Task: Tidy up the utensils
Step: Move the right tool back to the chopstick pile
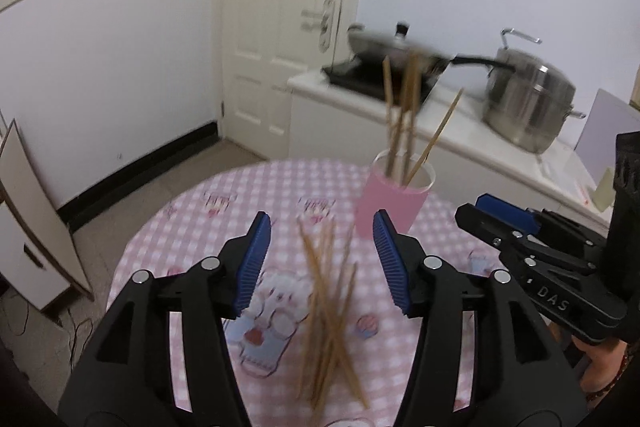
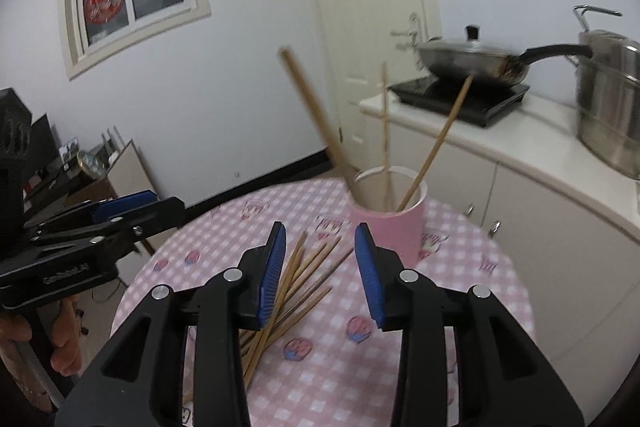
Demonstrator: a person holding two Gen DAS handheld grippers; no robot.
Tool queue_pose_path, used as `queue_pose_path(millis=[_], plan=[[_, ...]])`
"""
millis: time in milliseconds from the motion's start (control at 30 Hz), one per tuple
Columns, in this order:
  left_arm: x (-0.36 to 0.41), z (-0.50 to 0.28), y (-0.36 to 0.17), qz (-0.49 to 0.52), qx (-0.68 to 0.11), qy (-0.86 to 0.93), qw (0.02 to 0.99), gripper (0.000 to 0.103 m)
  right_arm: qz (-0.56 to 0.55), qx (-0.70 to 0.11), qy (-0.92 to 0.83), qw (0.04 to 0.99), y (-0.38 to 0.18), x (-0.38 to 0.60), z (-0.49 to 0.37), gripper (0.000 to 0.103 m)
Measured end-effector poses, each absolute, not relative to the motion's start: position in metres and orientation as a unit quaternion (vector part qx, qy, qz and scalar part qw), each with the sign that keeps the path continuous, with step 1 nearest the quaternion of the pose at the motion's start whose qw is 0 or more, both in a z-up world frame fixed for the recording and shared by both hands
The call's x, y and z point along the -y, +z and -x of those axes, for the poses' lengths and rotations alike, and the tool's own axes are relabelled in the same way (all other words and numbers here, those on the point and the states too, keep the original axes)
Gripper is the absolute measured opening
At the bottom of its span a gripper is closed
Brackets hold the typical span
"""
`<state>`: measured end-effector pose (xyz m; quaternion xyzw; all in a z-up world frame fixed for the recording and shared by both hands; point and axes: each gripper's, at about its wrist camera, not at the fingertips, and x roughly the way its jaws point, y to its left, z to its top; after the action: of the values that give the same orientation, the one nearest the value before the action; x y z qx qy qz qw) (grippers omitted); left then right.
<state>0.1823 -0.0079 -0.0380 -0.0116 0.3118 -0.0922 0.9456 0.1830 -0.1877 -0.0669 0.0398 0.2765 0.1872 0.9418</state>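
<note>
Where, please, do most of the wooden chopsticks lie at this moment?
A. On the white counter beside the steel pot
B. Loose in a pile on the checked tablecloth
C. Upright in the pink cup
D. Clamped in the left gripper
B: the pile of chopsticks lies loose on the tablecloth in front of the pink cup, which holds only a few; both grippers are empty.

Left tongs [image 1: 322, 263] parted, empty, angled downward; right tongs [image 2: 320, 273] likewise, narrower gap.
</note>
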Motion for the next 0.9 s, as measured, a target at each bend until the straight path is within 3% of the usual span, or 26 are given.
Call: queue_pose_path(millis=[400, 900], plan=[[-0.032, -0.212, -0.112, 0.037, -0.413, -0.075, 0.907, 0.055, 0.014, -0.403, 0.192, 0.895, -0.142, 0.130, -0.221, 0.034], [-0.055, -0.233, -0.155, 0.035, -0.440, -0.062, 0.895, 0.059, 0.054, -0.434, 0.180, 0.881, -0.171, 0.110, -0.246, 0.034]])
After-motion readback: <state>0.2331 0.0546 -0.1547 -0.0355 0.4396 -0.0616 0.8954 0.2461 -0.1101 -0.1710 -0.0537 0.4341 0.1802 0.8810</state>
